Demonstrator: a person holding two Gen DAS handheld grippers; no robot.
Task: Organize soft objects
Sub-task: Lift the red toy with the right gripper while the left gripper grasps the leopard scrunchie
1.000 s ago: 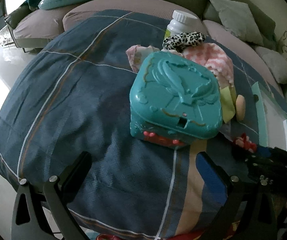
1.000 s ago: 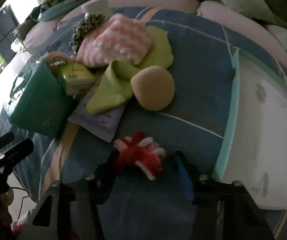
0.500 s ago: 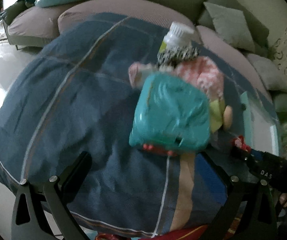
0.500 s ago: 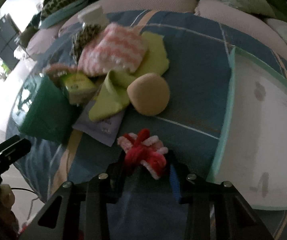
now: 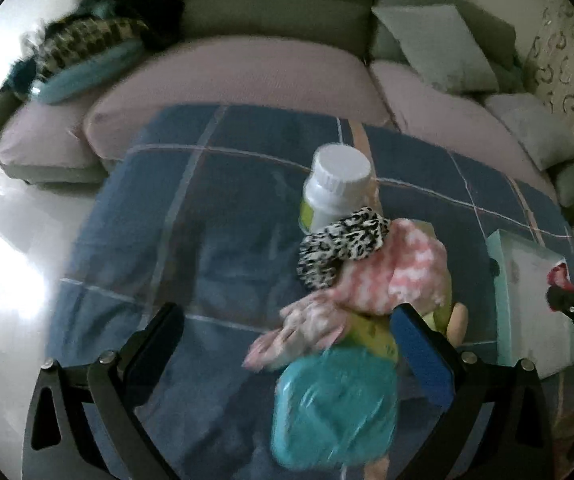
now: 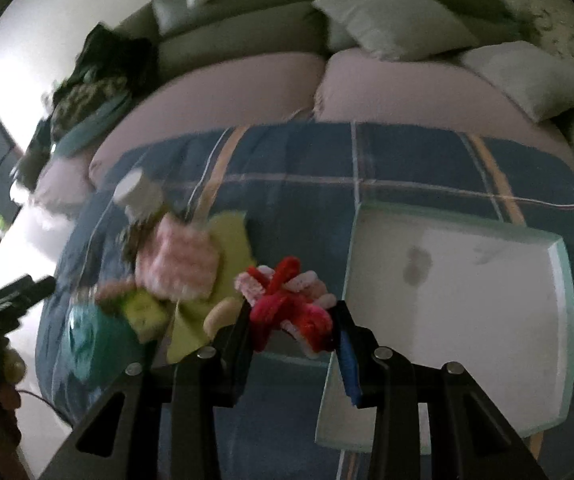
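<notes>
My right gripper [image 6: 292, 318] is shut on a red and pink fuzzy toy [image 6: 283, 300] and holds it in the air, just left of a white tray with a mint rim [image 6: 467, 280]. The left wrist view shows that toy [image 5: 558, 274] at the far right, over the tray [image 5: 527, 280]. My left gripper [image 5: 287, 320] is open, and its jaws stand wide above a teal plastic box [image 5: 335, 404]. Behind the box lie a pink and white knitted cloth [image 5: 399, 272], a leopard scrunchie [image 5: 343, 248] and a beige puff [image 5: 457, 320]. A yellow-green cloth [image 6: 233, 240] lies under the pile.
A white-capped bottle [image 5: 337, 188] stands behind the scrunchie. Everything rests on a blue plaid cover [image 5: 227, 240] that drops off to bright floor on the left. A pink and grey sofa [image 5: 247, 76] with cushions runs along the back.
My right gripper closed on the red and pink toy, lifted it off the cover and carried it toward the tray. My left gripper rose and moved forward over the teal box, still open.
</notes>
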